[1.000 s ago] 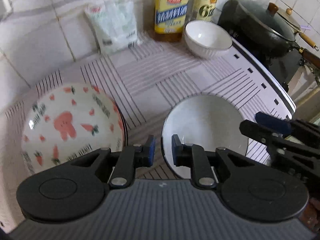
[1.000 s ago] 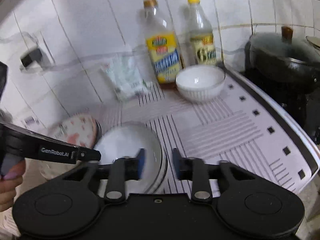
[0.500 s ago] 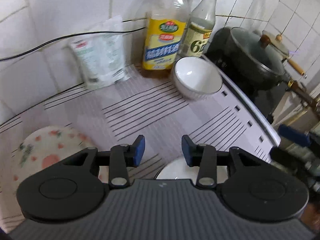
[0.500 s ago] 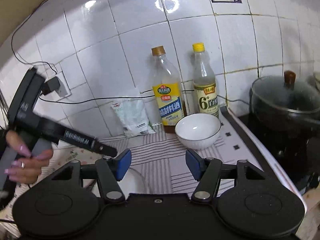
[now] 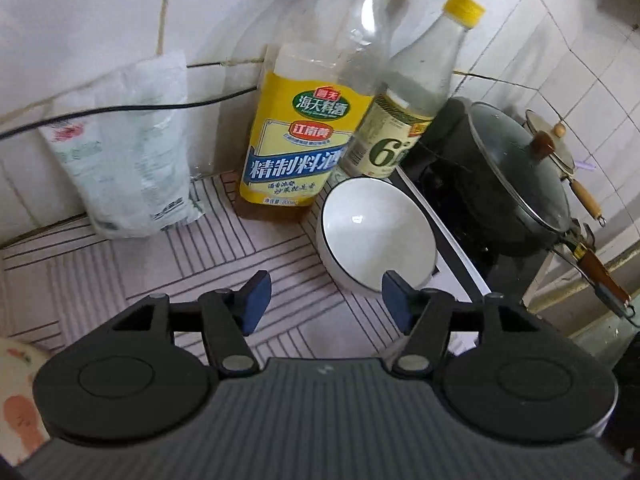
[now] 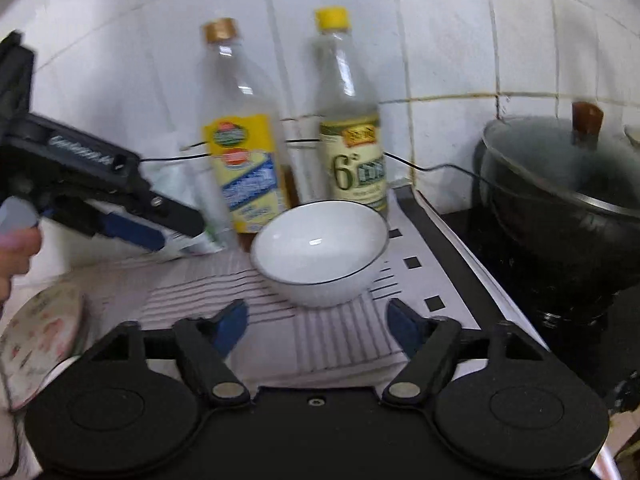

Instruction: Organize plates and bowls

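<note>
A white bowl [image 5: 376, 236] with a thin dark rim stands on the striped mat near the stove; it also shows in the right wrist view [image 6: 320, 252]. My left gripper [image 5: 326, 300] is open and empty, just short of the bowl. My right gripper [image 6: 316, 326] is open and empty, also just short of the bowl. The left gripper shows in the right wrist view [image 6: 132, 232] at the left, held by a hand. A patterned plate [image 6: 40, 336] with red carrot prints lies at the left; its edge shows in the left wrist view [image 5: 18, 404].
Two bottles stand against the tiled wall behind the bowl: a yellow-labelled one [image 5: 304, 136] and a green-labelled one [image 5: 404, 120]. A white bag [image 5: 128, 152] leans on the wall at the left. A black lidded pot [image 5: 508, 176] sits on the stove at the right.
Both grippers have moved forward from the plates toward the white bowl and have opened wider. The white plate has dropped out of view.
</note>
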The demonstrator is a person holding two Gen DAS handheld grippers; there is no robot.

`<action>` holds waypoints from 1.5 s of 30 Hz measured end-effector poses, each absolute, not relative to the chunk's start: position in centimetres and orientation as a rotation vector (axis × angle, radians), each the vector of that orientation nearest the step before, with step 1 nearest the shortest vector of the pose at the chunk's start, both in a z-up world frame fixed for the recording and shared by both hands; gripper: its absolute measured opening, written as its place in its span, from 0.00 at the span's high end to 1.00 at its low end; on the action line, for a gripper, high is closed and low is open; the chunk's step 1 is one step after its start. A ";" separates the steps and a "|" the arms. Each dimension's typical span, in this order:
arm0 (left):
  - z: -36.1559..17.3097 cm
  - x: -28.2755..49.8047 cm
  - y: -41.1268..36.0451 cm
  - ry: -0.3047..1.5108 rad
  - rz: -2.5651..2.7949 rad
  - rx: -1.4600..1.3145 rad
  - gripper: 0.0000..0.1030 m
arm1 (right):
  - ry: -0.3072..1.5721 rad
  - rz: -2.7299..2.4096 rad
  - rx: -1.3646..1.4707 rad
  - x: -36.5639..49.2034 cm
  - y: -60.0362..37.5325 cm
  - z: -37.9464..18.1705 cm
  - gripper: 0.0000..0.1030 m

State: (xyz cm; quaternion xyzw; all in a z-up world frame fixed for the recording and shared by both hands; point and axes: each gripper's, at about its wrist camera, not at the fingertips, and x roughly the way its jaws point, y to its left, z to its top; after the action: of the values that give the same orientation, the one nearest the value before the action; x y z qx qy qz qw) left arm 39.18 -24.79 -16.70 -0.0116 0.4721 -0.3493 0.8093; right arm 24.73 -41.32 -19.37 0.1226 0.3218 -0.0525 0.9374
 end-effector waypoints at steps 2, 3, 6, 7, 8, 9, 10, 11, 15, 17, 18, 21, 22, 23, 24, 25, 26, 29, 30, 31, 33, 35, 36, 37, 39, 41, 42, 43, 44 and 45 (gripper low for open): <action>-17.7 40.0 -25.4 1.018 -0.750 -0.028 0.41 | 0.657 -0.115 0.253 25.7 -41.6 -20.6 0.14; -18.2 40.4 -25.8 1.023 -0.752 -0.029 0.41 | 0.659 -0.119 0.243 26.2 -41.5 -21.1 0.14; -19.9 41.5 -27.4 1.051 -0.744 -0.001 0.41 | 0.681 -0.122 0.213 27.6 -41.3 -22.3 0.12; -20.3 41.7 -27.8 1.052 -0.742 0.008 0.41 | 0.689 -0.117 0.197 28.1 -41.1 -22.6 0.12; -20.8 41.9 -28.3 1.052 -0.743 0.018 0.41 | 0.702 -0.113 0.177 28.6 -40.9 -23.0 0.12; -21.0 41.9 -28.6 1.051 -0.747 0.028 0.41 | 0.712 -0.113 0.156 29.0 -40.7 -23.2 0.12; -21.3 42.0 -28.9 1.048 -0.751 0.038 0.41 | 0.715 -0.116 0.133 29.4 -40.5 -23.4 0.12; -21.5 42.0 -29.2 1.046 -0.755 0.047 0.42 | 0.716 -0.115 0.108 29.8 -40.3 -23.6 0.12; -22.1 42.2 -29.8 1.051 -0.755 0.074 0.53 | 0.719 -0.113 0.029 30.7 -39.9 -24.2 0.12; -22.3 42.7 -29.8 1.066 -0.739 0.049 0.55 | 0.705 -0.117 0.030 30.8 -40.1 -24.2 0.10; -22.4 42.9 -29.8 1.077 -0.734 0.031 0.61 | 0.705 -0.108 0.051 30.8 -40.4 -24.2 0.10; -22.5 43.4 -29.8 1.083 -0.743 0.006 0.74 | 0.685 -0.089 0.031 30.6 -40.3 -24.1 0.10; -22.6 43.5 -29.9 1.084 -0.750 0.001 0.78 | 0.676 -0.082 0.008 30.6 -40.1 -24.1 0.10; -22.6 43.5 -29.8 1.087 -0.764 -0.018 0.85 | 0.671 -0.079 -0.007 30.8 -40.0 -24.1 0.08; -22.6 43.5 -29.8 1.090 -0.769 -0.029 0.85 | 0.672 -0.078 -0.008 31.1 -40.0 -24.2 0.06; -22.6 43.5 -29.9 1.089 -0.767 -0.031 0.85 | 0.672 -0.074 -0.002 31.3 -40.1 -24.3 0.06; -22.6 43.4 -29.9 1.086 -0.767 -0.026 0.85 | 0.674 -0.069 0.009 31.5 -40.2 -24.4 0.05; -22.5 43.1 -30.0 1.084 -0.761 -0.002 0.86 | 0.680 -0.059 0.026 31.7 -40.3 -24.5 0.06; -22.4 42.8 -30.0 1.077 -0.761 0.015 0.86 | 0.686 -0.059 0.025 31.7 -40.2 -24.5 0.07; -22.3 42.5 -30.0 1.072 -0.759 0.032 0.86 | 0.694 -0.058 0.031 31.7 -40.2 -24.4 0.07; -22.1 41.7 -30.2 1.054 -0.755 0.080 0.86 | 0.705 -0.048 0.043 31.3 -40.0 -24.0 0.07; -21.7 40.9 -30.2 1.036 -0.753 0.114 0.86 | 0.702 -0.037 0.041 30.9 -39.8 -23.7 0.07; -21.4 40.4 -30.0 1.029 -0.754 0.118 0.86 | 0.696 -0.033 0.037 30.5 -39.6 -23.4 0.07; -21.1 40.1 -29.5 1.020 -0.755 0.105 0.86 | 0.686 -0.028 0.037 30.1 -39.4 -23.0 0.07; -20.3 39.2 -28.4 0.989 -0.772 0.074 0.85 | 0.658 -0.023 0.038 29.2 -39.0 -22.2 0.07; -19.4 38.3 -27.4 0.964 -0.781 0.066 0.85 | 0.626 -0.012 0.024 28.3 -38.4 -21.3 0.07; -18.9 37.8 -26.9 0.952 -0.786 0.065 0.85 | 0.616 -0.010 0.018 27.9 -38.1 -20.8 0.07; -18.3 37.2 -26.5 0.936 -0.793 0.073 0.85 | 0.606 -0.007 0.009 27.5 -37.8 -20.3 0.07; -17.7 36.7 -26.1 0.925 -0.798 0.075 0.85 | 0.593 -0.008 -0.012 27.1 -37.3 -19.7 0.07; -17.2 36.4 -25.6 0.921 -0.805 0.069 0.85 | 0.582 -0.017 -0.051 26.8 -36.7 -19.2 0.07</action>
State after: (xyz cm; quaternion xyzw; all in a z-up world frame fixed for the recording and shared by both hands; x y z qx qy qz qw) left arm 36.39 -25.63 -17.17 0.0324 0.4321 -0.3778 0.8183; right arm 26.77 -36.67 -19.19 -0.0250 0.2871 -0.0084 0.9575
